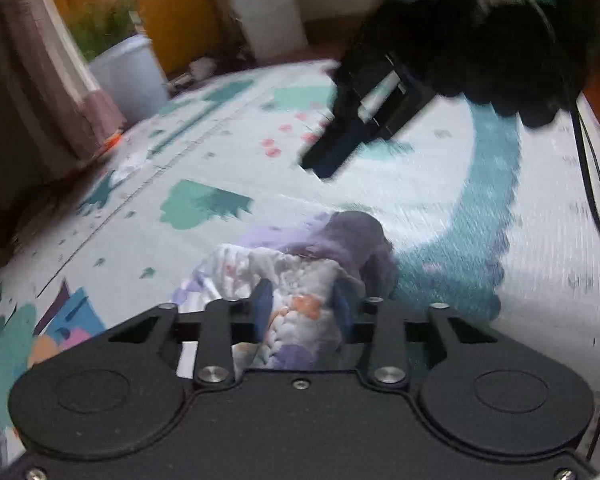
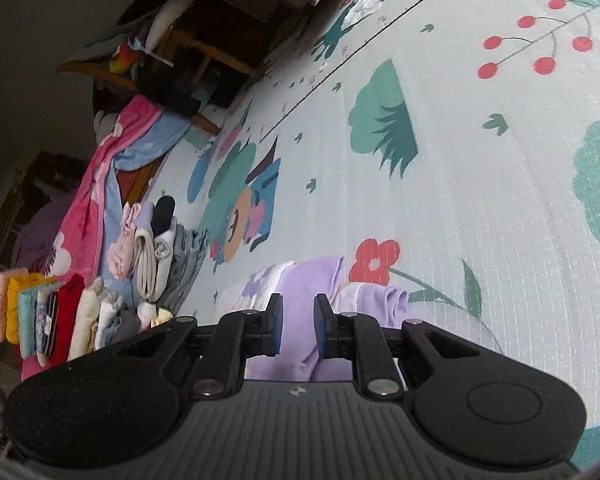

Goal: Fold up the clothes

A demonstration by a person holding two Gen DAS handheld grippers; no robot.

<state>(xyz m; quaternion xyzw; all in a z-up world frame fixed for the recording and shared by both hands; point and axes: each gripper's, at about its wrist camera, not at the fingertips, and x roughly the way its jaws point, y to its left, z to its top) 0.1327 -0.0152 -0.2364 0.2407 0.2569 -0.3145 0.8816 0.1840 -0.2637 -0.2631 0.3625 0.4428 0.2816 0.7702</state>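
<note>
A crumpled lilac and white garment (image 1: 300,256) with orange print lies on the patterned play mat (image 1: 420,184). My left gripper (image 1: 303,304) is shut on its near bunch, and cloth fills the gap between the blue pads. My right gripper (image 1: 320,164), blurred and held by a dark-sleeved hand, hovers above the mat beyond the garment with nothing hanging from it. In the right wrist view the right gripper (image 2: 299,322) has its pads a little apart, not pressing on anything. The lilac garment (image 2: 300,280) lies on the mat (image 2: 460,168) just under and ahead of them.
Rows of folded clothes (image 2: 156,248) and a second row (image 2: 60,320) line the mat's left edge, beside a pink and blue blanket (image 2: 100,184). A white bucket (image 1: 132,76), a lidded bin (image 1: 268,12) and a curtain (image 1: 40,60) stand past the far edge. A black cable (image 1: 596,184) runs along the right.
</note>
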